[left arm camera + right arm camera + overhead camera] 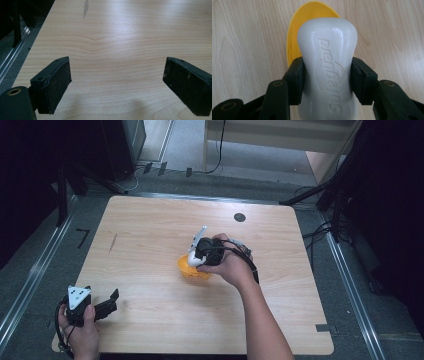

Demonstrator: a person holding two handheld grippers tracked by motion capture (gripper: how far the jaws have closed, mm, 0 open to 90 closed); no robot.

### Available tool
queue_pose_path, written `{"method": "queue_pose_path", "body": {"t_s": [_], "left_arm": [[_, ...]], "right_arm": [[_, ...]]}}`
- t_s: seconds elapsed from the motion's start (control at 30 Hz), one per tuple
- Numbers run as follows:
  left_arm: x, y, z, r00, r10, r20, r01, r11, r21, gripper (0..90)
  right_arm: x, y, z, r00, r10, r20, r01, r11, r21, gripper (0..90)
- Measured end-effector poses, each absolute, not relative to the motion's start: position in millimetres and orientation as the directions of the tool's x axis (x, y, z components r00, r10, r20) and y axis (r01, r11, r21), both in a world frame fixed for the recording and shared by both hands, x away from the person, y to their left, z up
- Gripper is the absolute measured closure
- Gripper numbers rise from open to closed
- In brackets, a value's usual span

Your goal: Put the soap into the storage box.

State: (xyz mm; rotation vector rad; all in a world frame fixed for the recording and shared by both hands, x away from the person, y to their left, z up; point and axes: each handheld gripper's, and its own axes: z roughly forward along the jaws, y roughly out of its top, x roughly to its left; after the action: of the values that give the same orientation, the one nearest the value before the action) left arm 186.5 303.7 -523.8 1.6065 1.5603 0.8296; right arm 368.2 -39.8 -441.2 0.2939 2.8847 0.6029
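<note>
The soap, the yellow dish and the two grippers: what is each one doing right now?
Bar of soap: white, clamped between the right gripper's jaws, held over the dish.
Yellow dish: on the table, under the soap; whether they touch is unclear.
Right gripper: shut on the soap.
Left gripper: jaws wide apart, nothing between them, low over the table.

A bare wooden table (150, 235) with rounded corners carries a dark streak (113, 243) near its left edge and a round black disc (239, 217) near its far edge. Grey floor (40, 265) surrounds it.
</note>
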Motion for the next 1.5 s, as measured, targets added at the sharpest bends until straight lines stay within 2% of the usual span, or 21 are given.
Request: {"method": "queue_pose_path", "body": {"t_s": [0.7,1.03,1.17,1.5], "left_arm": [[186.7,303.7,-523.8,0.053,0.998,-0.044,0.523,0.01,0.852,8.3],[186.9,304.1,-523.8,0.052,0.998,-0.043,0.522,0.01,0.853,8.3],[186.9,304.1,-523.8,0.05,0.998,-0.046,0.522,0.013,0.853,8.3],[186.9,303.9,-523.8,0.051,0.998,-0.043,0.521,0.01,0.854,8.3]], "right_arm": [[375.3,-25.7,-459.0,-0.98,0.15,-0.133,0.09,0.923,0.374,50.8],[378.8,-25.1,-463.8,-0.978,0.162,-0.134,0.103,0.925,0.365,50.3],[378.2,-26.9,-459.8,-0.977,0.176,-0.117,0.116,0.91,0.398,39.8],[378.2,-41.0,-449.0,-0.968,0.226,-0.11,0.161,0.893,0.42,41.0]]}}
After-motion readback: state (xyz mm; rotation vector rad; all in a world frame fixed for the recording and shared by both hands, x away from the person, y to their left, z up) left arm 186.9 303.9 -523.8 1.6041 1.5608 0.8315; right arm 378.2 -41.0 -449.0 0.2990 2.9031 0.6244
